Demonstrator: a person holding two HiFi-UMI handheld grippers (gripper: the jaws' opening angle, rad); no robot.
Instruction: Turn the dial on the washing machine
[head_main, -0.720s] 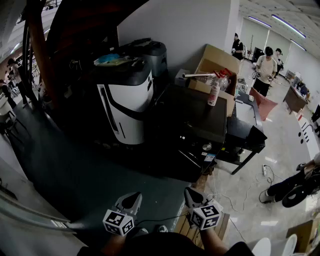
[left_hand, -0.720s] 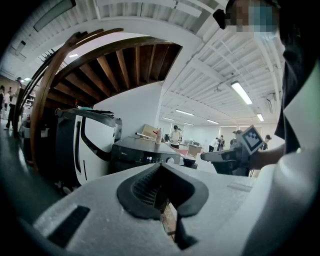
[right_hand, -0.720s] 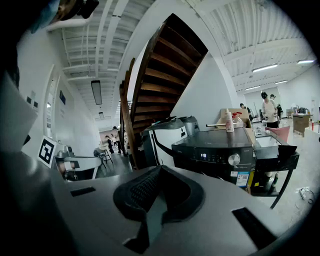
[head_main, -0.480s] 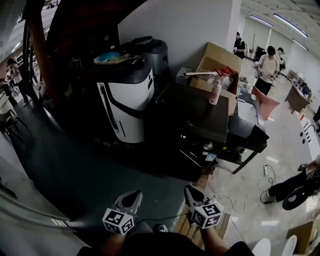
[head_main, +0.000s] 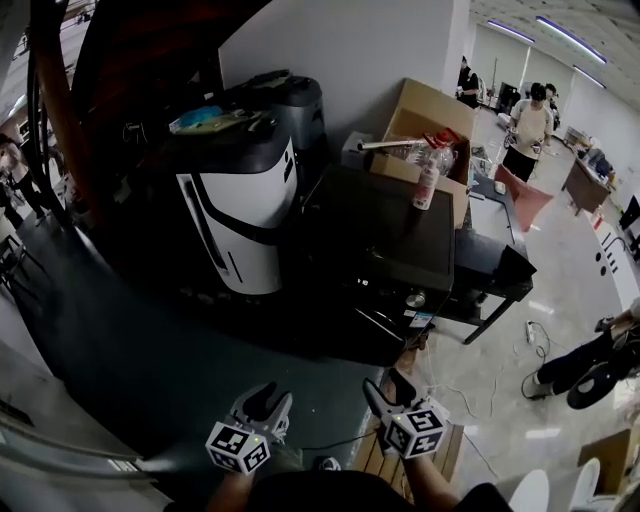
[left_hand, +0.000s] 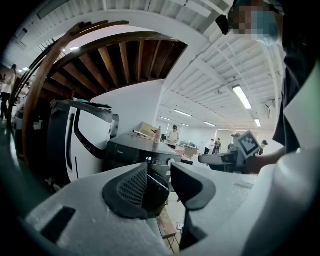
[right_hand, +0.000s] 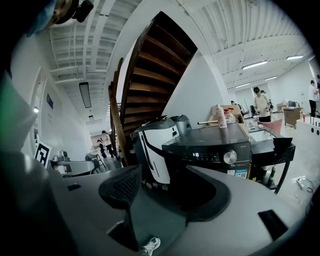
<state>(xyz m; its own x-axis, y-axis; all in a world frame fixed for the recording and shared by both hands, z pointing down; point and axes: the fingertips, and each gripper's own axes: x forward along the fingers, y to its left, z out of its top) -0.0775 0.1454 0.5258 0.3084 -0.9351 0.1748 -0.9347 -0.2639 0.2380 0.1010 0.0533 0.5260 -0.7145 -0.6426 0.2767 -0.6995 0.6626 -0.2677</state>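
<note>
The dark washing machine (head_main: 385, 235) stands in the middle of the head view, its round silver dial (head_main: 415, 299) on the front panel at the right. Both grippers hover low, well short of the machine. My left gripper (head_main: 268, 398) is open with nothing between its fingers. My right gripper (head_main: 387, 385) is also open and empty. In the right gripper view the dial (right_hand: 230, 157) shows up and right of the jaws (right_hand: 162, 175), beside a lit display. The left gripper view has the dial (left_hand: 170, 162) small, just above its jaws (left_hand: 159, 172).
A white and black appliance (head_main: 235, 215) stands left of the machine. A cardboard box (head_main: 430, 120) and a bottle (head_main: 428, 185) sit at its back right. A black table (head_main: 495, 265) adjoins on the right. Cables (head_main: 470, 400) lie on the floor. People (head_main: 525, 120) stand far back.
The head view has swung slightly, so the appliances sit a little further left. Both grippers stay near the bottom edge, about where they were.
</note>
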